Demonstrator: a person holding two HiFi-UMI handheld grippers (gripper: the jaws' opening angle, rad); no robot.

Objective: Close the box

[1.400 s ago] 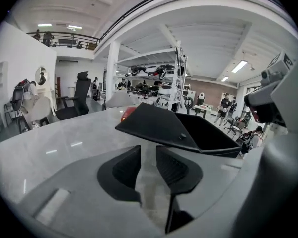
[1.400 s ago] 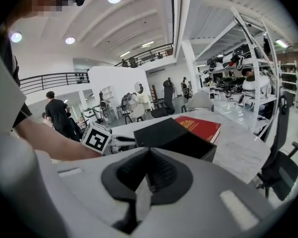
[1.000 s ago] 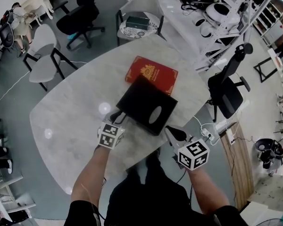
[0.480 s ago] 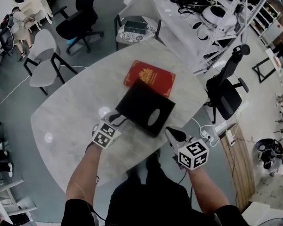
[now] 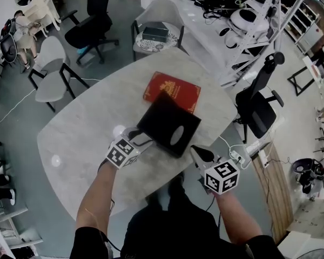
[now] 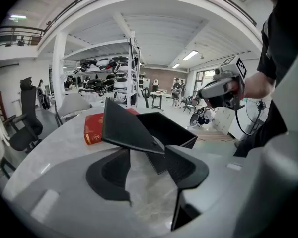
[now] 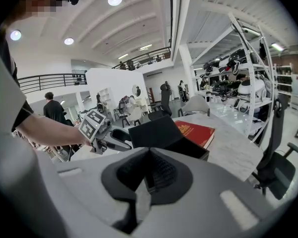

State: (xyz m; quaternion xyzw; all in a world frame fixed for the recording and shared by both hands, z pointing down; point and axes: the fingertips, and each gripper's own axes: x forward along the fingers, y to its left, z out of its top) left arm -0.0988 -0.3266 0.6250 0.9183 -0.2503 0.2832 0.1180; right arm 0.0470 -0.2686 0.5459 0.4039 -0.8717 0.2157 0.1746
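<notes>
At the near edge of the pale marble table (image 5: 81,144) the right gripper (image 5: 198,153) hangs with its jaws together and nothing in them. To its left, the left gripper (image 5: 140,137) is opening its jaws; the near edge of the lid (image 5: 167,120) lies just above them, not pinched. The black box (image 6: 171,129) sits in the middle of the table, its lid half raised and tilted. Behind it lies a red book (image 5: 171,89). Farther off are a black chair (image 5: 262,109) on a grey floor and white shelves (image 5: 248,15).

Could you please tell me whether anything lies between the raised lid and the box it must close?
Nothing visible does. The lid tilts over the open box; the red book lies behind; the left claw, opening, is outside it.
</notes>
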